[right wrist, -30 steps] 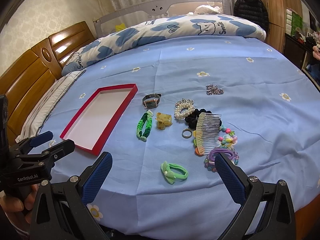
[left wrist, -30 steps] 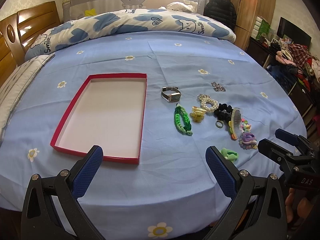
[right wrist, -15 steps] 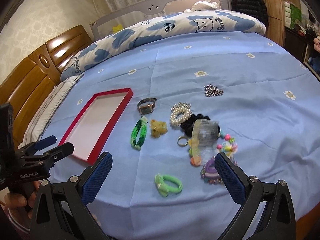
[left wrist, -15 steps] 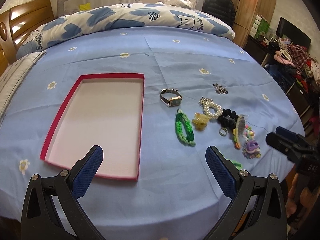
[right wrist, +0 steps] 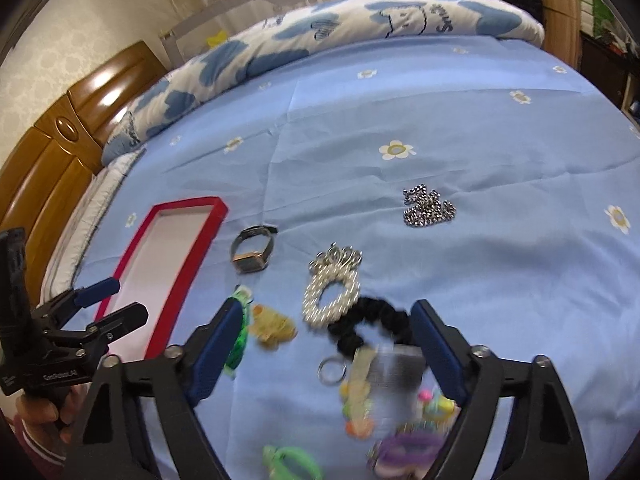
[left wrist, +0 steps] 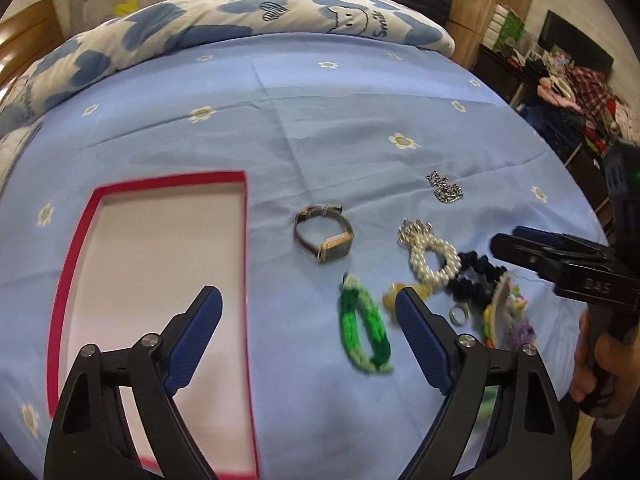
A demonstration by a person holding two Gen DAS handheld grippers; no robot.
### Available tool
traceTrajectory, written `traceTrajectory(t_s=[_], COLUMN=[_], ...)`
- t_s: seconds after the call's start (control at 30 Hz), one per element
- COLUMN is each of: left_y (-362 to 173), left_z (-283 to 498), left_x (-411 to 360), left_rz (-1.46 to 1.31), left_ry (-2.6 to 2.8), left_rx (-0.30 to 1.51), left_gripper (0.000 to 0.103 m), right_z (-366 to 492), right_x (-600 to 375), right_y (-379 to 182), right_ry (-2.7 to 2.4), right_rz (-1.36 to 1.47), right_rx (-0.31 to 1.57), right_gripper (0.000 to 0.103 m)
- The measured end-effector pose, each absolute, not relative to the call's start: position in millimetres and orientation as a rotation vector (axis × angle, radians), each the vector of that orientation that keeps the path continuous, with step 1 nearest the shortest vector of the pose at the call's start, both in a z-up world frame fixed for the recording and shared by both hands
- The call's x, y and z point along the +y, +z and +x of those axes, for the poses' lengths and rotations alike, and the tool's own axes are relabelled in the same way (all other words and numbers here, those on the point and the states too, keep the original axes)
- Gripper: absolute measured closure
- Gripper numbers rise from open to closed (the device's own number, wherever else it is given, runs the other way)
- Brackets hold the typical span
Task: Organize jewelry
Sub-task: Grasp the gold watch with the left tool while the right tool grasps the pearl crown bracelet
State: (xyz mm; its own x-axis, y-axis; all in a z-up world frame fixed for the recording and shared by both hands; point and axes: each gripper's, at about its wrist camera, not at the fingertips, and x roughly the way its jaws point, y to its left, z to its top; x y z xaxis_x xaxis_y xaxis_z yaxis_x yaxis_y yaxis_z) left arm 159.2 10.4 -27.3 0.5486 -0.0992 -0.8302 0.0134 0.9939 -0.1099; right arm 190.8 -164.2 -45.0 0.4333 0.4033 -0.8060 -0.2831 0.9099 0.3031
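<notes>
Jewelry on the blue bedsheet (left wrist: 320,128): watch (left wrist: 325,233), pearl bracelet (left wrist: 430,258), green band (left wrist: 364,330), silver chain (right wrist: 428,208) farther off. Red tray (left wrist: 60,304) lies left. My left gripper (left wrist: 308,306) and right gripper (right wrist: 326,320) both gape wide, holding nothing.

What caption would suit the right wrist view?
Open right gripper above jewelry on a blue bedsheet, empty red tray at left.

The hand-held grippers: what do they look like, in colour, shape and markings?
Both match: the left hand-held gripper and the right hand-held gripper have black angular arms with silver screws and dark blue ribbed pads. White lettering marks each black body, too blurred to read. A bare hand grips the right one's handle.
</notes>
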Motion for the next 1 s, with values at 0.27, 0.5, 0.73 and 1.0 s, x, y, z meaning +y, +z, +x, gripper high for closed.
traceTrajectory(t_s=[0.27,0.5,0.73,1.0], left_y=[-55,-83,-103,-103], left_z=[212,237,247,246], left_x=[-7,-26,-31,-28], left_rz=[-0.005,0.084,0.122,0.068], left_ry=[-0.131,-0.192,-0.193,-0.233], left_rx=[1.048,1.112,1.164,1.164], left_gripper=[0.024,0.037,0.061,0.091], right_z=[236,248,251,247], right_x=[-155,-148,-147,-154], right_y=[-85,-111,-119,-116], right_ry=[0.461,0.495,0.509,0.515], right_rz=[0.116,0.113,0.094,0.133], right_rx=[1.182,1.263,1.285,1.252], right_gripper=[0.054,0.063,0.084,0.092])
